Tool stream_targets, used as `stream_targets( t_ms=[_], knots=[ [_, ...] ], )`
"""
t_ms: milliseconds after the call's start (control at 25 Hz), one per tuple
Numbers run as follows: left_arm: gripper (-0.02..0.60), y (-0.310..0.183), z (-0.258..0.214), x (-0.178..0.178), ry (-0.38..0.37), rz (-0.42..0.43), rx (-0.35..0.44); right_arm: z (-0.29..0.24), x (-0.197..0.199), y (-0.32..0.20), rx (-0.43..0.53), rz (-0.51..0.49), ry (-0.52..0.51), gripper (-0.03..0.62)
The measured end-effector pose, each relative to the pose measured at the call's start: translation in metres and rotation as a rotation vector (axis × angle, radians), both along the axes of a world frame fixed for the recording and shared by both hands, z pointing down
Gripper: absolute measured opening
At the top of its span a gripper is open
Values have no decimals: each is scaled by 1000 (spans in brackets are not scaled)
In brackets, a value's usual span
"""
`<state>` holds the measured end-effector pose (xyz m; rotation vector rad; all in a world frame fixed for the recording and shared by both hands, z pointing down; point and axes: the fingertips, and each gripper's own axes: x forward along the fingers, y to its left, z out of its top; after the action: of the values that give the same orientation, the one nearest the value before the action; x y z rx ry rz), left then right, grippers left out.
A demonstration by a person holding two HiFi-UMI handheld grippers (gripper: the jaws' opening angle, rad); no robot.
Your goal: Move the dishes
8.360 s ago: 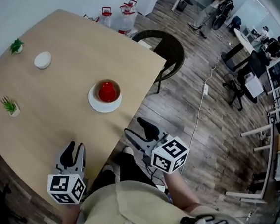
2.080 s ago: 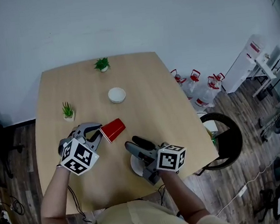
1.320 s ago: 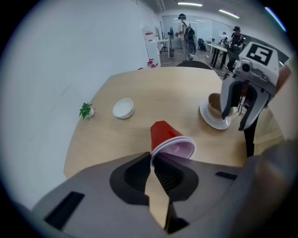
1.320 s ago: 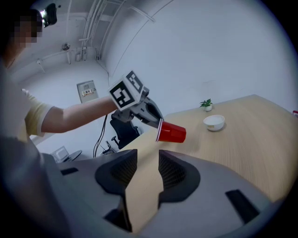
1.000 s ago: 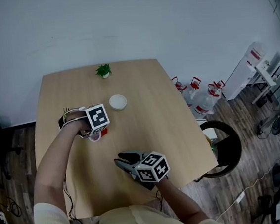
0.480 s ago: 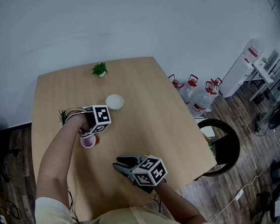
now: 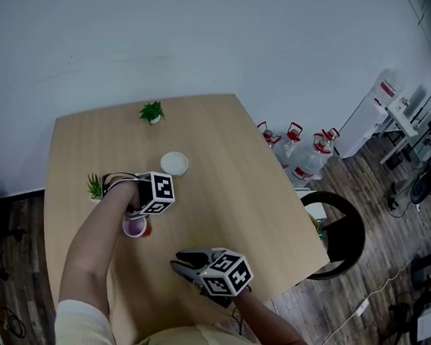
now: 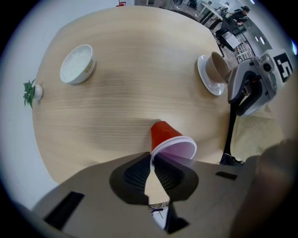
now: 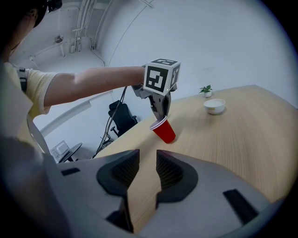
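A red cup [image 8: 164, 135] with a white inside leans over, its base down at the table [image 8: 139, 83] and its mouth up. My left gripper [image 8: 151, 160] points steeply down and is shut on the cup's rim. In the head view the cup [image 7: 135, 227] shows just below the left gripper [image 7: 139, 214]. The right gripper view has the cup [image 9: 164, 130] hanging from the left gripper [image 9: 162, 117]. My right gripper [image 9: 148, 162] is open above bare table near the front edge, nothing between its jaws. A white saucer [image 8: 206, 80] carrying a beige cup [image 8: 217, 67] lies beside the right gripper [image 8: 240, 97].
A white bowl [image 7: 174, 163] sits behind the cup near the table's middle. One small potted plant [image 7: 150, 111] stands at the far edge, another [image 7: 94, 186] at the left. A dark round chair [image 7: 336, 228] and water jugs [image 7: 292, 138] stand right of the table.
The left gripper has come down toward the table with the red cup and tipped to point more steeply down, turning the cup's mouth upward. The right gripper has stayed put.
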<state>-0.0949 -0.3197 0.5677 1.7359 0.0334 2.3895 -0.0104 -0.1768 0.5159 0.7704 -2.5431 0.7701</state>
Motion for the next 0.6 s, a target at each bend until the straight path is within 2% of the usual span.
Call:
stream_targets(
  t_ms=[200,280,360,480,600],
  knots=[
    [46,-8,-3,13,131,-12,45,1,3,3,-4,8,4,120],
    [141,-10,-6,16,168,-18,58,1,3,3,-8,13,1,118],
    [176,-10,-7,17,187,-16,71,3,2,4,-12,12,-2,117],
    [183,-12,-10,19,229,-11,99,3,-2,8,-13,6,-7,117],
    [183,-14,-16,26,313,-26,143,2,-2,11,-12,8,-11,117]
  ],
)
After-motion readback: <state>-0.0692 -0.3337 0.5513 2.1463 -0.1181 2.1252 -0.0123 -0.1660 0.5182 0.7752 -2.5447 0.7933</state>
